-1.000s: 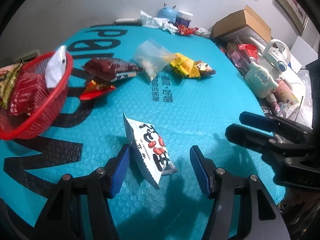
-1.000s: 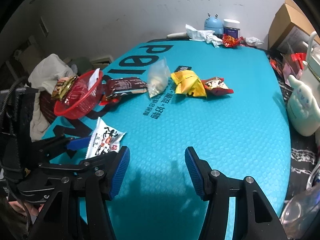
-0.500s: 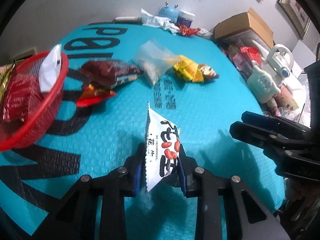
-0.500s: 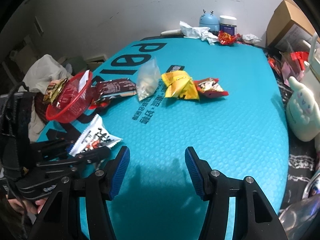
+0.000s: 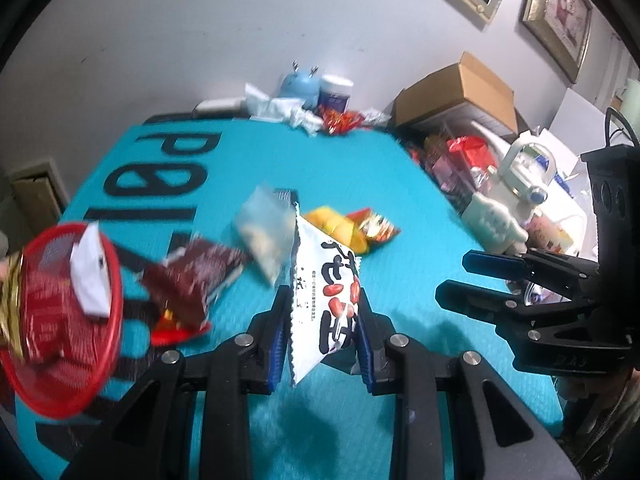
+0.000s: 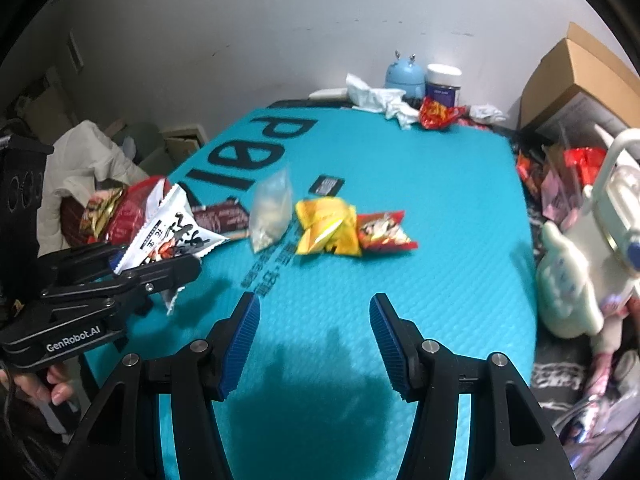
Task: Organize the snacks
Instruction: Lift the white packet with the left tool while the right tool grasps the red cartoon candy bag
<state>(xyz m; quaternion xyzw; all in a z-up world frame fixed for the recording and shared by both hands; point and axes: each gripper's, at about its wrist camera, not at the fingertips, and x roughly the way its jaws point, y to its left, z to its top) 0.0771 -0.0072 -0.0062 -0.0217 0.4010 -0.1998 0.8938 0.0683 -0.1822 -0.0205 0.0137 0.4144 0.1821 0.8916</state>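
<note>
The bench (image 6: 440,216) is covered by a teal bubble-textured mat with large black lettering, and it carries the loose snacks across its middle; the red basket (image 5: 108,344) stands at the bench's left edge, already holding several packets, among them red ones and a white one; near the middle, running from the basket toward the centre, lie a dark red packet (image 5: 188,280), a clear bag (image 6: 270,216), a yellow packet (image 6: 326,228) and a small red packet (image 6: 384,232), the last two touching; the left claw (image 5: 322,322) is clamped on a white peanut packet (image 5: 326,300) and holds it upright, clear of the mat; the right claw (image 6: 314,344) stands parted with nothing between its pads, hanging over bare mat near the bench's near edge; the step in hand appears to be carrying the peanut packet to the basket; the next move likely calls for swinging the left claw toward the left edge, bringing the packet over the basket's rim and letting go there, while the right claw could reach for the yellow packet
</note>
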